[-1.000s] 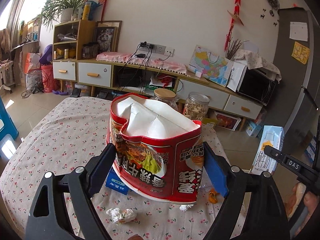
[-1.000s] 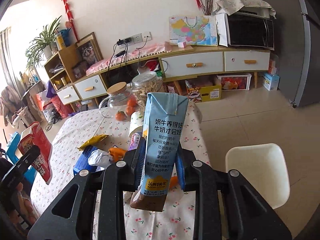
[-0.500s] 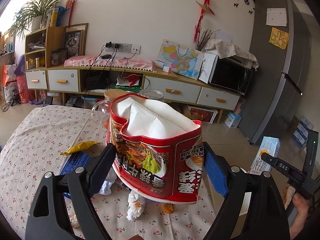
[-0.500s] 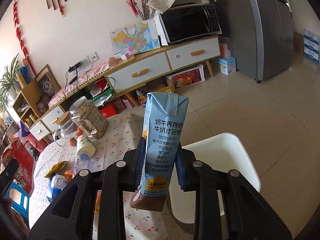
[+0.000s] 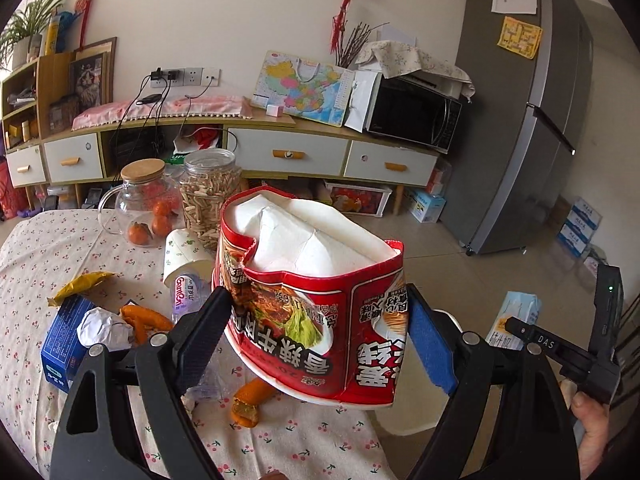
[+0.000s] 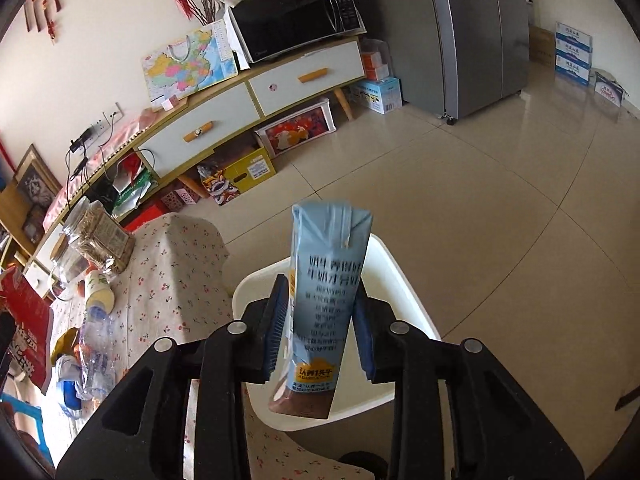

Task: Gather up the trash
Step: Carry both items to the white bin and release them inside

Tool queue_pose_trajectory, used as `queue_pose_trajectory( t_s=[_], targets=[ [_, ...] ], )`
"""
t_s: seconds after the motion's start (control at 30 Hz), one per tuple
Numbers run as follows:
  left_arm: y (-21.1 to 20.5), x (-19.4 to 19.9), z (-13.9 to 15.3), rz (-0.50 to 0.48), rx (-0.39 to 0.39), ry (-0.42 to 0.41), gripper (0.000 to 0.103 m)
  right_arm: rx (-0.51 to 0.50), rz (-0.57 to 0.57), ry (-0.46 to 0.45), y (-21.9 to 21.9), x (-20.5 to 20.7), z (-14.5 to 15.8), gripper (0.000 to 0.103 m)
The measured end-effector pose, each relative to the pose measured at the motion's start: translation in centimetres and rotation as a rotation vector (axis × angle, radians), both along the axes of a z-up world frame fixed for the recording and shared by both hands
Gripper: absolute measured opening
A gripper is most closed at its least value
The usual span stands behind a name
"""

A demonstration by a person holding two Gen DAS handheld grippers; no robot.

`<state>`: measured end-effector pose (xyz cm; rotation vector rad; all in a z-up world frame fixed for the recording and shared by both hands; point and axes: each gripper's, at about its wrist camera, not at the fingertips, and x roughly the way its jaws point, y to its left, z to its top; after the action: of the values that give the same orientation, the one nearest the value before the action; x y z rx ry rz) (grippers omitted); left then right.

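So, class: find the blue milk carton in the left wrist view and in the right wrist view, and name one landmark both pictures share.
Left wrist view: the blue milk carton is small at the right edge, partly hidden behind the right gripper.
Right wrist view: the carton fills the centre, upright, clamped in the right gripper, above the white bin.
Shared landmark: the black microwave on the sideboard.

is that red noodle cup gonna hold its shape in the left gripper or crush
Probably crushes easily: the red noodle cup already has a buckled, torn rim between the left gripper pads. It looks like thin paper, likely light. No contents are visible, so a gentle squeeze should do.
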<state>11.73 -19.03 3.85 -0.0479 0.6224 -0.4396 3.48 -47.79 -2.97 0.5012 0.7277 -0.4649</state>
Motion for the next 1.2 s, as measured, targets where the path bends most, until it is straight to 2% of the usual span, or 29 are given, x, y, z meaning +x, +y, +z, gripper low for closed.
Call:
queue_pose_trajectory(
  t_s=[0.1, 0.17, 0.3, 0.6, 0.83, 1.0, 1.2],
  targets=[
    [-2.1, 0.2, -0.5, -0.039, 0.009, 0.011, 0.083, 0.007, -0.063, -0.018, -1.0, -1.1, 0.1, 0.065],
    [-3.6, 0.3, -0.7, -0.067, 0.012, 0.019, 0.083, 0.011, -0.112, -0.033, -1.7, -1.8, 0.1, 0.072],
    [-6.6, 0.1, -1.4, -0.134, 0.013, 0.039, 0.083, -0.019, -0.21, -0.025, -2.7, -2.8, 0.0, 0.08],
    [-12.8, -0.1, -3.4, -0.26, 0.009, 0.122, 0.084, -0.04, -0.386, -0.066, -5.2, -5.4, 0.4, 0.087],
    [-15.7, 0.3, -4.7, -0.321, 0.004, 0.194, 0.085, -0.038, -0.417, -0.056, -5.8, -5.5, 0.3, 0.088],
    [-15.4, 0.1, -4.7, -0.301, 0.014, 0.186, 0.089, -0.097, -0.417, -0.052, -5.1, -5.1, 0.9, 0.091],
    [-12.7, 0.1, -4.3, -0.202, 0.041, 0.162, 0.089, -0.153, -0.35, -0.066, -3.0, -4.2, 1.6, 0.091]
  ],
)
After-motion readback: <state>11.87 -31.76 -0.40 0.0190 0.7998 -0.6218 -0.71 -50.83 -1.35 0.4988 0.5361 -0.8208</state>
